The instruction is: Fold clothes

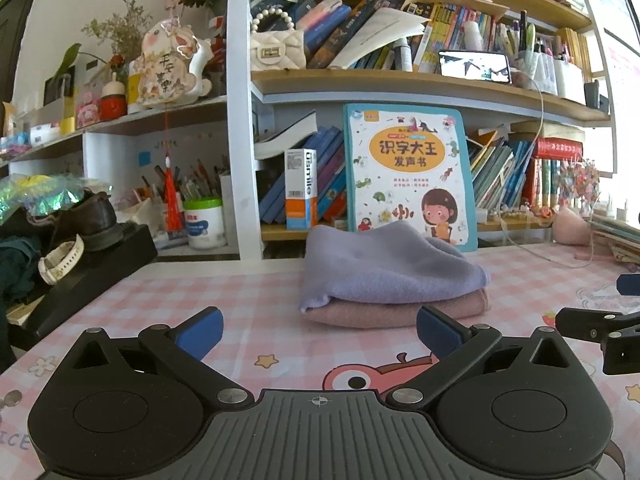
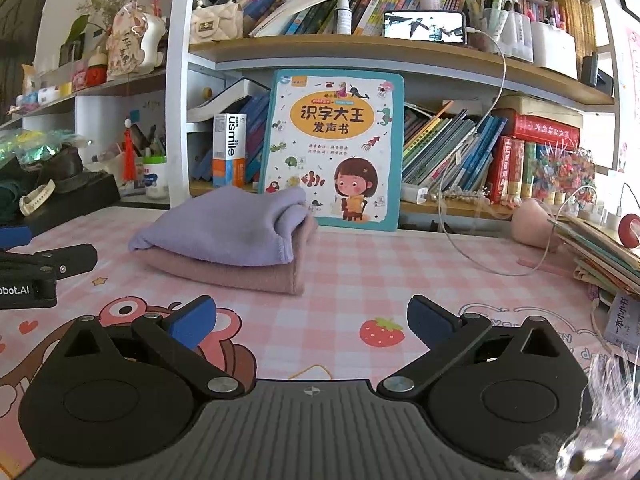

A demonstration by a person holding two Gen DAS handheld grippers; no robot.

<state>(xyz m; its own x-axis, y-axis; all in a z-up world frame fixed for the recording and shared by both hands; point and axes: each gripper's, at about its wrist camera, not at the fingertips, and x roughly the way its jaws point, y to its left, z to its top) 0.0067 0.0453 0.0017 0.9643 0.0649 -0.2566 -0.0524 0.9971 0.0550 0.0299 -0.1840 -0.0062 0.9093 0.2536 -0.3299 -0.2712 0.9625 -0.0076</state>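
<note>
While both grippers, left gripper (image 1: pixel 319 332) and right gripper (image 2: pixel 311 322), sit spread and empty, nudging the mid-frame lilac cloth (image 1: pixel 384 268) risks sliding it off the pink cloth (image 1: pixel 400 310).

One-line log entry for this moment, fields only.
left gripper: open, empty | right gripper: open, empty | purple cloth: folded, stacked on pink cloth | stack: on table, before book

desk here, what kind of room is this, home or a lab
Most likely a home study or child's desk, not a lab: packed bookshelves, a children's picture book propped behind two folded cloths, and a pink cartoon-print desk mat.
</note>
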